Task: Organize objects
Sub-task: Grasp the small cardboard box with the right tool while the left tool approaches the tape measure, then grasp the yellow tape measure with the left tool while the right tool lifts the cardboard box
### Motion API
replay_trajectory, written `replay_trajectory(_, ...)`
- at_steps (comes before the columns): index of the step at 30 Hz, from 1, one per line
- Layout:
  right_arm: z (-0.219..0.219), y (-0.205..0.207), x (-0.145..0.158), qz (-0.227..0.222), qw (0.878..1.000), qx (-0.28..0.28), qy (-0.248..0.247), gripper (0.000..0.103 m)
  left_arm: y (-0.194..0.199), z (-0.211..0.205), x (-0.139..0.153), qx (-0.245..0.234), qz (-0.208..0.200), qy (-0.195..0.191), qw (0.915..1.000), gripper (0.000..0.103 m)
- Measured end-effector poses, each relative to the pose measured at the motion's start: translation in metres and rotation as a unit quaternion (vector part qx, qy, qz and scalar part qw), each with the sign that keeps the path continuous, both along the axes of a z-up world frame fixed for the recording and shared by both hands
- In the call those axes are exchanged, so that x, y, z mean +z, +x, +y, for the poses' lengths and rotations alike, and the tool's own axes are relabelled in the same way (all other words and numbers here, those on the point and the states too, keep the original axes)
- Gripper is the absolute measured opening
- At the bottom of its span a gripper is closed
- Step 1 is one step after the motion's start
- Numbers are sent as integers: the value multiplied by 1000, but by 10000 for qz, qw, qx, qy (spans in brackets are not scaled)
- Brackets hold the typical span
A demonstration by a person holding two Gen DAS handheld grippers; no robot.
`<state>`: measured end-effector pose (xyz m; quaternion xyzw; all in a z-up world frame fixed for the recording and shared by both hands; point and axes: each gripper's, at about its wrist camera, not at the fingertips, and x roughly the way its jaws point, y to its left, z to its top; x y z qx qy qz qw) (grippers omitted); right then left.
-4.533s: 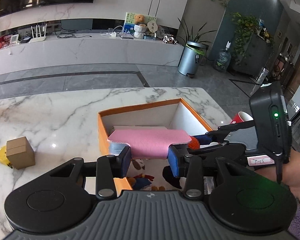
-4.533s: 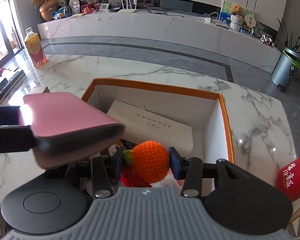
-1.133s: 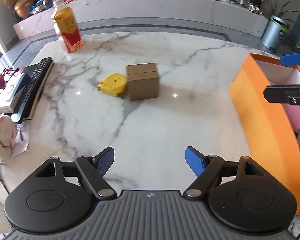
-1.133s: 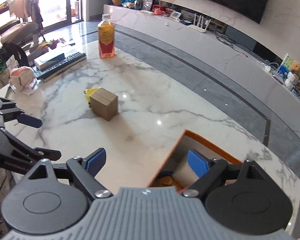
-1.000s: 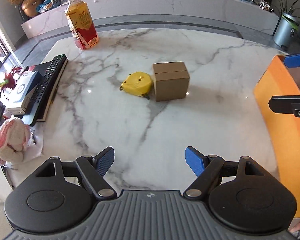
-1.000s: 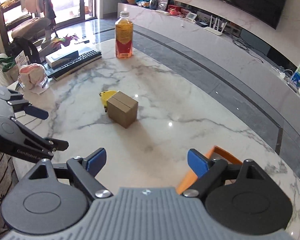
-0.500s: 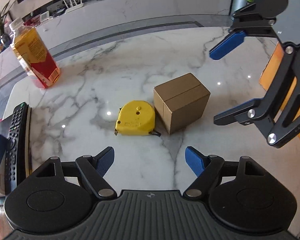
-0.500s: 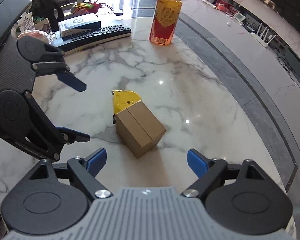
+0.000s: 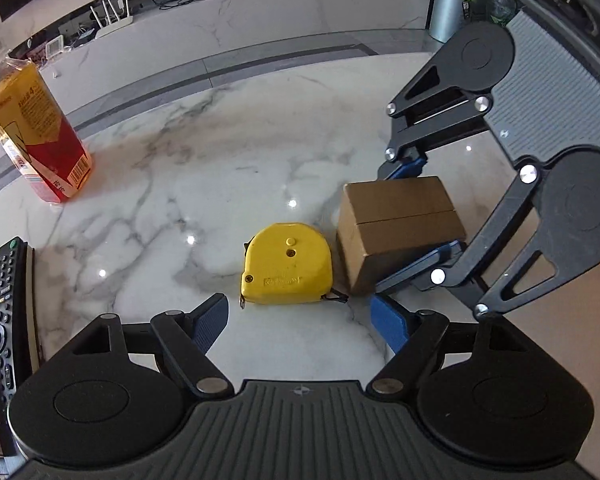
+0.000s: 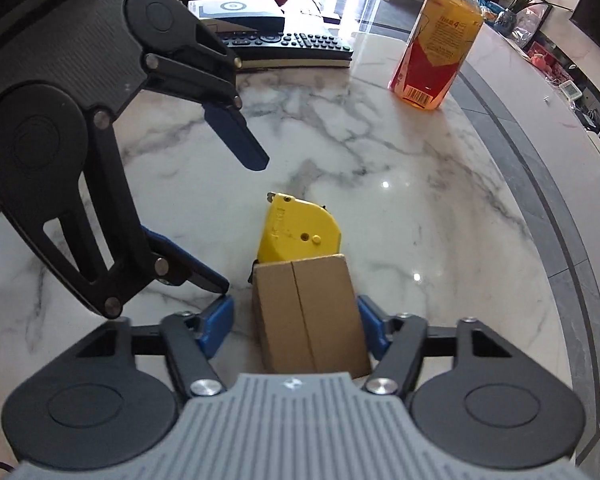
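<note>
While the cardboard box (image 10: 310, 316) sat low-centre on the bench (image 10: 440, 208), between the right gripper (image 10: 296, 328)'s spread jaws, it looked light, stiff; flat sides suit pinching. Left gripper (image 9: 300, 322), jaws spread, faced the tape measure (image 9: 287, 266).

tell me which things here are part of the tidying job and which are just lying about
In the job: cardboard box between the open right gripper fingers; yellow tape measure ahead of the open left gripper.

Lying about: juice bottle, remote control.

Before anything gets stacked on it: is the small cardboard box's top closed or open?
Closed. The cardboard box shows both top flaps lying flat, meeting along a center seam.
</note>
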<state>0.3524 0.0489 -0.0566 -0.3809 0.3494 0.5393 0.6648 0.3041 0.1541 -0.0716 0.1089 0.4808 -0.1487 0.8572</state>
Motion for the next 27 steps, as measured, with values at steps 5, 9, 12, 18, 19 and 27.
replay_trajectory(5,-19,3,0,368,9978,-521,-188,48,14,0,-6,-6,86,-85,9999,93)
replay_trajectory(9,-36,-2,0,423,9947,-848,-398,48,28,-4,-13,50,270,-153,9995,94)
replay_trajectory(12,-45,-5,0,482,9934,-943,-439,48,30,-5,-14,66,220,-143,9996,95)
replay_trajectory(18,-46,-11,-4,336,9940,-920,-495,50,33,-9,-14,321,299,-130,9990,97)
replay_trajectory(19,-46,-11,-5,315,9939,-935,-501,50,33,-10,-14,335,264,-137,9990,97)
replay_trajectory(27,-45,-11,-8,337,9907,-1242,-444,50,30,-13,-13,672,97,-178,9975,78)
